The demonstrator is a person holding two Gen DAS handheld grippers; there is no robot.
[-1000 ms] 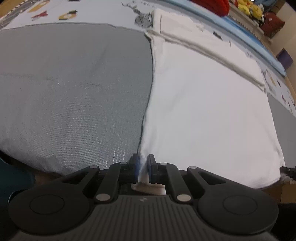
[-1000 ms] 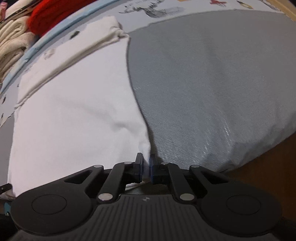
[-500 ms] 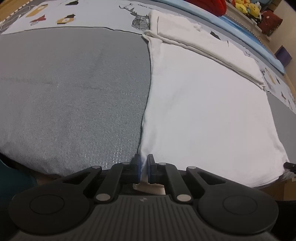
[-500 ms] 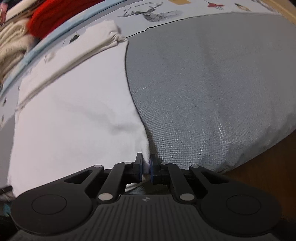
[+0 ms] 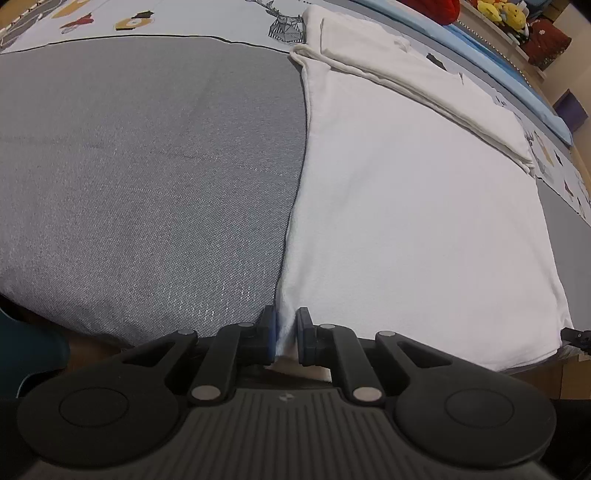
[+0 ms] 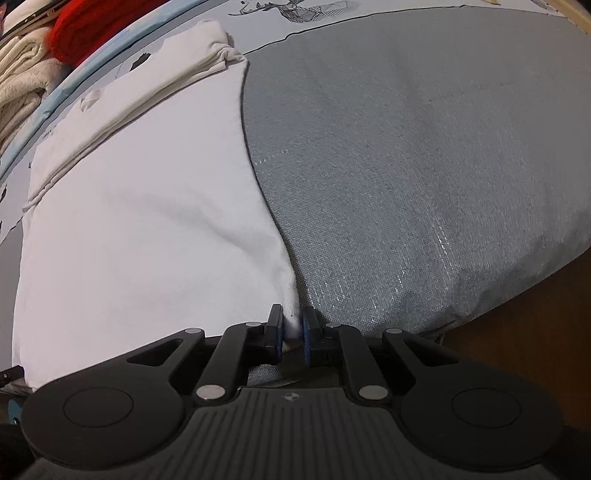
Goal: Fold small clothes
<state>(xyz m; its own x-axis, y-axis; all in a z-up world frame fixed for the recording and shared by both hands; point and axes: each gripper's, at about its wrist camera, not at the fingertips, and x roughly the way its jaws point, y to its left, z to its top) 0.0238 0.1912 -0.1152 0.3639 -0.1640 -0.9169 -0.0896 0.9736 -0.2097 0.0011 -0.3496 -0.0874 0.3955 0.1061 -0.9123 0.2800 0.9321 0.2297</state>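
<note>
A white garment (image 5: 417,206) lies flat on a grey cloth-covered surface (image 5: 147,166), its far part folded over into a thick band (image 5: 406,77). My left gripper (image 5: 285,334) is shut on the garment's near left corner at the surface's front edge. In the right wrist view the same garment (image 6: 147,229) lies to the left, with the folded band (image 6: 147,88) at the far end. My right gripper (image 6: 292,334) is shut on the garment's near right corner.
A printed sheet with animal drawings (image 5: 110,18) lies beyond the grey cloth (image 6: 406,166). A blue strip (image 5: 498,70) runs along the far side. Red fabric (image 6: 85,29) and cream folded cloth (image 6: 18,81) are stacked at the back. The brown floor (image 6: 535,314) shows past the edge.
Both grippers stay shut on the garment's near corners. The views have shifted slightly and the garment looks a little flatter and more stretched.
</note>
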